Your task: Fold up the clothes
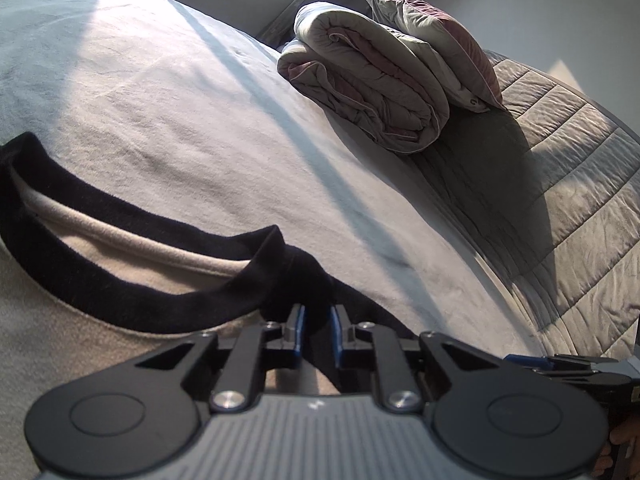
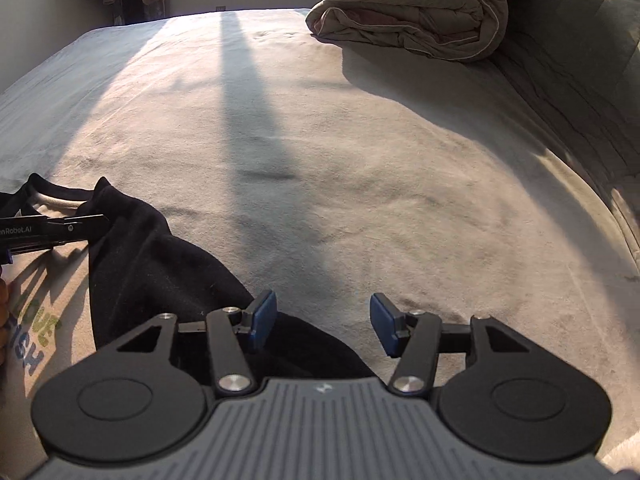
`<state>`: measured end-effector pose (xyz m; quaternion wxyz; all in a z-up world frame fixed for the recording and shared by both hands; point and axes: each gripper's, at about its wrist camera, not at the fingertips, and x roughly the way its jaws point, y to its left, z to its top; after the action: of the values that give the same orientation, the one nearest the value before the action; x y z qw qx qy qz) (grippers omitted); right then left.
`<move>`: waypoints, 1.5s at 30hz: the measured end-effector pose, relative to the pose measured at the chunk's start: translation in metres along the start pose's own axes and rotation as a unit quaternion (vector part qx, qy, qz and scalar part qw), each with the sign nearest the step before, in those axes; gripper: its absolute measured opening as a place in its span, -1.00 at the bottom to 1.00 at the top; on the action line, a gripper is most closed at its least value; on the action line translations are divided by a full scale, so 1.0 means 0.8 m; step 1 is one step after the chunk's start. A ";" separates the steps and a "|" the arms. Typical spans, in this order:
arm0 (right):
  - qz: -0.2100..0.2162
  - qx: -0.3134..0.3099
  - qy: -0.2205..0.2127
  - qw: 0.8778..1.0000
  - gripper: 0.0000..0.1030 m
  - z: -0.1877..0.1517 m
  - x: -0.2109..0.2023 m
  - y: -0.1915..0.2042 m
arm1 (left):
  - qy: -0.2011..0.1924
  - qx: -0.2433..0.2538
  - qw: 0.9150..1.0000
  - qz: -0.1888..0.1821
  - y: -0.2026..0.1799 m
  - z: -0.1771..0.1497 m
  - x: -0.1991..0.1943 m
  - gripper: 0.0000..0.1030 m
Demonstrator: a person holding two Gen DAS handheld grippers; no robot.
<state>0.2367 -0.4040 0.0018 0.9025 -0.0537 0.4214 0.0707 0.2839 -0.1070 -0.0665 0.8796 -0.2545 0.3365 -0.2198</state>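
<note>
Where the left wrist view looks along its fingers, the left hand-held gripper [image 1: 318, 330] has its blue pads drawn close together on the black shoulder fabric of a shirt [image 1: 120, 344], just beside the black collar [image 1: 132, 256]. That cream shirt with dark trim lies flat on the bed [image 1: 192, 120] at the lower left. Farther back a rolled quilt [image 1: 372, 80] sits on the bed with a pillow [image 1: 436, 36] leaning against it, next to a padded headboard [image 1: 572, 184]. From the right wrist view, the right hand-held gripper [image 2: 324, 326] has its jaws standing apart with nothing between them; its left pad hangs over the black sleeve [image 2: 160, 264], its right pad over bare sheet. Printed letters [image 2: 38, 344] show on the shirt's chest at the far left, and the left hand-held gripper reaches in there at the collar.
</note>
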 end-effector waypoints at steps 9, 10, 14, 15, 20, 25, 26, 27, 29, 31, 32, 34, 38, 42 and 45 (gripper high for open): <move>-0.087 -0.077 -0.018 0.993 -0.93 -0.018 0.011 0.034 | -0.008 0.032 0.999 0.017 -0.009 -0.002 -0.008 -0.68; -0.117 -0.088 -0.041 0.988 -0.93 -0.016 0.008 0.039 | -0.012 0.040 0.999 0.021 -0.012 -0.003 -0.010 -0.68; -0.131 -0.082 -0.064 0.986 -0.92 -0.008 0.019 0.041 | -0.016 0.062 0.997 0.036 -0.020 -0.002 -0.013 -0.65; -0.128 -0.084 -0.052 0.987 -0.90 -0.008 0.028 0.042 | -0.013 0.064 0.997 0.038 -0.020 -0.002 -0.012 -0.64; -0.122 -0.056 -0.047 0.990 -0.23 -0.015 0.023 0.030 | -0.012 0.065 0.997 0.040 -0.021 -0.002 -0.010 -0.60; -0.126 0.010 -0.061 0.990 0.11 -0.037 -0.038 -0.006 | -0.007 0.061 0.998 0.033 -0.022 -0.001 -0.014 -0.52; -0.128 0.020 -0.060 0.990 0.12 -0.045 -0.048 -0.013 | -0.006 0.060 0.998 0.031 -0.023 -0.001 -0.014 -0.51; -0.130 0.030 -0.056 0.989 0.12 -0.054 -0.057 -0.020 | -0.006 0.061 0.998 0.030 -0.024 -0.001 -0.015 -0.50; -0.134 0.050 -0.047 0.989 0.12 -0.070 -0.071 -0.031 | -0.005 0.064 0.997 0.030 -0.027 -0.002 -0.015 -0.49; -0.137 0.068 -0.042 0.987 0.12 -0.084 -0.081 -0.040 | -0.004 0.066 0.997 0.030 -0.028 -0.003 -0.014 -0.48; -0.138 0.076 -0.040 0.987 0.13 -0.091 -0.086 -0.044 | -0.003 0.067 0.997 0.030 -0.029 -0.004 -0.013 -0.48; -0.138 0.087 -0.029 0.986 0.13 -0.102 -0.087 -0.051 | -0.002 0.067 0.997 0.030 -0.029 -0.004 -0.013 -0.47; -0.133 0.114 -0.001 0.984 0.13 -0.116 -0.067 -0.062 | -0.001 0.065 0.998 0.029 -0.028 -0.004 -0.012 -0.46; -0.148 0.111 -0.045 0.982 -0.87 -0.112 -0.069 -0.052 | 0.000 0.068 0.997 0.030 -0.030 -0.006 -0.012 -0.46; -0.175 0.073 -0.095 0.977 -0.87 -0.094 -0.078 -0.030 | 0.000 0.068 0.997 0.029 -0.030 -0.006 -0.013 -0.46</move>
<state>0.1448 -0.4447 0.0028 0.9385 -0.0531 0.3215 -0.1145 0.2687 -0.1215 -0.0501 0.9009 -0.1842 0.3280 -0.2165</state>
